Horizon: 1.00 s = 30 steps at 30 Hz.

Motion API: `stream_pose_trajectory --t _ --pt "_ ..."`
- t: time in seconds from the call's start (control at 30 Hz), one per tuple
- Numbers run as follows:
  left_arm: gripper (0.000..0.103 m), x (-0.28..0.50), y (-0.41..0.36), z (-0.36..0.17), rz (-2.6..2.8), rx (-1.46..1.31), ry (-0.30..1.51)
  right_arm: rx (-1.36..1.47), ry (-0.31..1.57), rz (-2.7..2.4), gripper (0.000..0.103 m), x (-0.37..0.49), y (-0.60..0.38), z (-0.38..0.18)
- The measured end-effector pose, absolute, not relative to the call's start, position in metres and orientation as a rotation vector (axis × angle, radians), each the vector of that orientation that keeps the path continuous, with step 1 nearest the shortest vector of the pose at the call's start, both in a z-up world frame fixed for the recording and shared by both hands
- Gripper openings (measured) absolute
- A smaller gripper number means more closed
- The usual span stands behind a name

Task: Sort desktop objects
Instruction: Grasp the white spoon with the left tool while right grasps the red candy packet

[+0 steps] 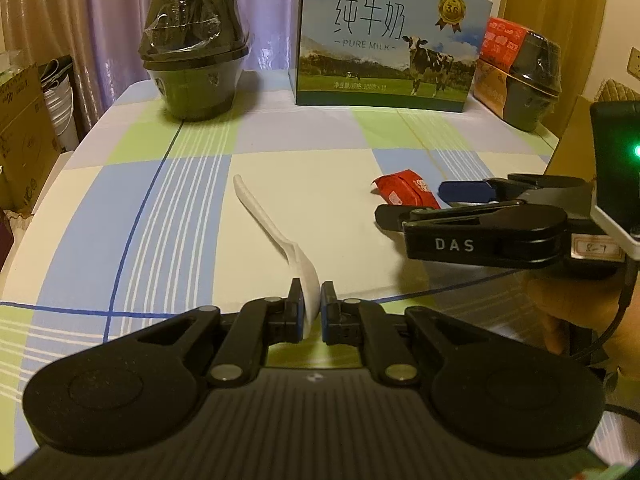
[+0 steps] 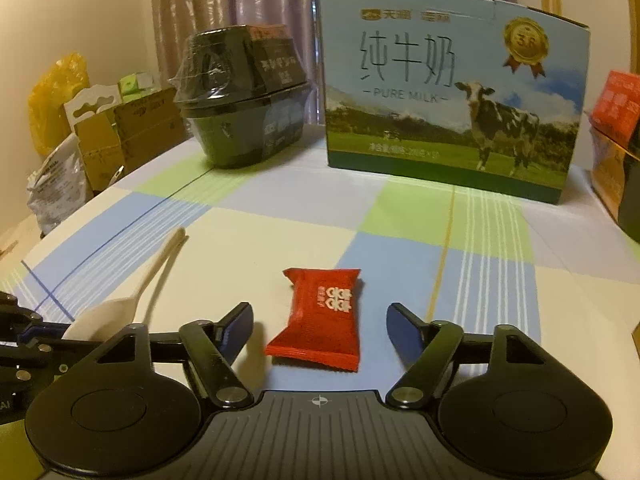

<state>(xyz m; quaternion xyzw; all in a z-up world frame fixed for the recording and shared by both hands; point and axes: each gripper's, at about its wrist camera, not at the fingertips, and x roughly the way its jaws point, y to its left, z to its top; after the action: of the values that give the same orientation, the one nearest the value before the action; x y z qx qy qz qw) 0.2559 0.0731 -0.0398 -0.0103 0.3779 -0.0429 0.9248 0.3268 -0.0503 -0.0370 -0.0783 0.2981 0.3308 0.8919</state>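
Observation:
A white plastic spoon [image 1: 276,232] lies on the checked tablecloth [image 1: 160,200], handle pointing away from me. My left gripper [image 1: 311,294] is shut on the spoon's bowl at the near end. A red snack packet [image 2: 320,316] lies flat on the cloth between the fingers of my right gripper [image 2: 320,322], which stands open around it without touching. In the left wrist view the right gripper [image 1: 412,202] comes in from the right, with the red packet [image 1: 404,190] at its fingertips. In the right wrist view the spoon [image 2: 120,308] and part of the left gripper [image 2: 24,332] show at the left edge.
A pure milk carton box [image 1: 384,40] stands at the back centre. A wrapped black bowl [image 1: 196,60] sits back left, and another bowl with an orange sleeve [image 1: 524,72] back right. Cardboard boxes and bags [image 2: 112,136] are stacked beyond the table's left edge.

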Motion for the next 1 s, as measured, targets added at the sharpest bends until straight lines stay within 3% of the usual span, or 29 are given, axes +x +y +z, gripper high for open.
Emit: stream_pose_trajectory --t 0.1,0.17,0.53,0.9,1.0 --pt "0.005 0.256 0.072 -0.041 -0.087 -0.017 0.778 -0.211 0.600 0.688 0.040 0.321 -0.048 -0.037" --pt "0.005 0.256 0.072 -0.041 -0.086 -0.016 0.781 -0.215 0.608 0.692 0.031 0.317 -0.050 -0.035" --pt "0.005 0.218 0.044 -0.041 -0.143 0.005 0.809 -0.169 0.816 0.680 0.027 0.265 -0.088 -0.015" --pt "0.004 0.087 -0.015 -0.026 -0.257 0.182 0.815 -0.045 0.903 0.600 0.027 0.156 -0.161 0.023" --pt "0.009 0.060 -0.024 -0.027 -0.263 0.181 0.814 -0.040 0.907 0.576 0.027 0.125 -0.177 0.019"
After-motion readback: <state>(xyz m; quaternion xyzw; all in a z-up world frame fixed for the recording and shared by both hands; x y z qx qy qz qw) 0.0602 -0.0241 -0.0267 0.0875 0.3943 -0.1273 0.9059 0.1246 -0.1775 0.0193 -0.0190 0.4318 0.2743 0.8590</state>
